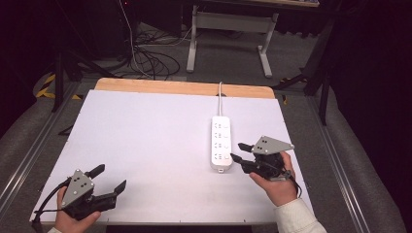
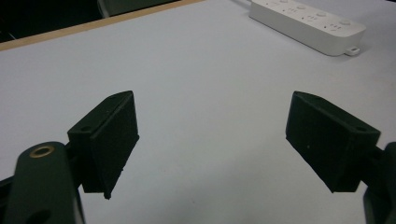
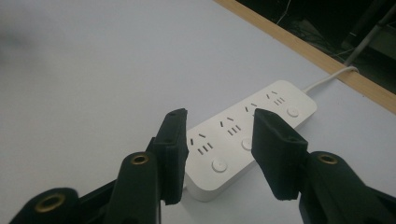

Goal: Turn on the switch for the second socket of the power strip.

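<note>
Right gripper [image 3: 219,154]: jaws part-open, nothing between pads, no contact; aimed at near end of power strip [image 3: 243,140], which lies just ahead and below, flat on table [image 1: 145,145], cord running off far edge. Left gripper [image 2: 210,140]: jaws wide apart, empty, hovering over bare table; strip well off to its far right. Step, judged: approach to strip's near end. Next move calls for lowering right gripper, straddling strip or lining one pad over nearest switch button.
</note>
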Demonstrator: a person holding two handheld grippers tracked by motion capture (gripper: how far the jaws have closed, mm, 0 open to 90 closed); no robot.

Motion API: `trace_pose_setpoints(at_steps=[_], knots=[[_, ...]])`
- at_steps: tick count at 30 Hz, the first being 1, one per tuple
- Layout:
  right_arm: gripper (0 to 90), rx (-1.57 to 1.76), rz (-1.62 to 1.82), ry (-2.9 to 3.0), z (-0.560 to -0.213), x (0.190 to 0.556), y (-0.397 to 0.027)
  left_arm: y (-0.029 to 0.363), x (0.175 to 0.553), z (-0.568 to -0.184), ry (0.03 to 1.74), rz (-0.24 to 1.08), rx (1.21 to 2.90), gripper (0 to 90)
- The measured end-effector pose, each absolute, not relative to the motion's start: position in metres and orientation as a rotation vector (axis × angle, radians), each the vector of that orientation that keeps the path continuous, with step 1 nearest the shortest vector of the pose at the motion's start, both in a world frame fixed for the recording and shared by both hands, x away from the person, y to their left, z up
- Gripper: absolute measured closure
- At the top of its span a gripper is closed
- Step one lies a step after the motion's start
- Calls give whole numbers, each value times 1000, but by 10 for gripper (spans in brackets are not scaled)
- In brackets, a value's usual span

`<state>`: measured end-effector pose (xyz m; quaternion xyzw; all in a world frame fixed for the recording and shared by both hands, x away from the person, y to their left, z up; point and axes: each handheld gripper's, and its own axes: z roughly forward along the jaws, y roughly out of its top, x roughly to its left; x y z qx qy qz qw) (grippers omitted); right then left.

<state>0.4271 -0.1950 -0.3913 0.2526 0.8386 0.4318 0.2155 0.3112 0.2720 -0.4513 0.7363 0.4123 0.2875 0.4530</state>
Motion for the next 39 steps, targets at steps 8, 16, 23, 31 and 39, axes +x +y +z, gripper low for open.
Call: trace_pose_setpoints(at_steps=[8, 16, 23, 31, 39], knots=[[900, 711, 1162, 2371, -386, 453, -188, 277, 304, -451, 1046, 729, 1802, 175], [900, 724, 1157, 2356, -384, 469, -183, 277, 305, -451, 1045, 728, 1805, 175], [900, 819, 1158, 2330, -389, 492, -181, 278, 305, -451, 1045, 724, 1800, 175], [900, 863, 1125, 2314, -400, 512, -178, 278, 305, -451, 1045, 726, 1801, 175], [900, 918, 1124, 2303, -414, 529, -177, 278, 306, -451, 1045, 725, 1800, 175]])
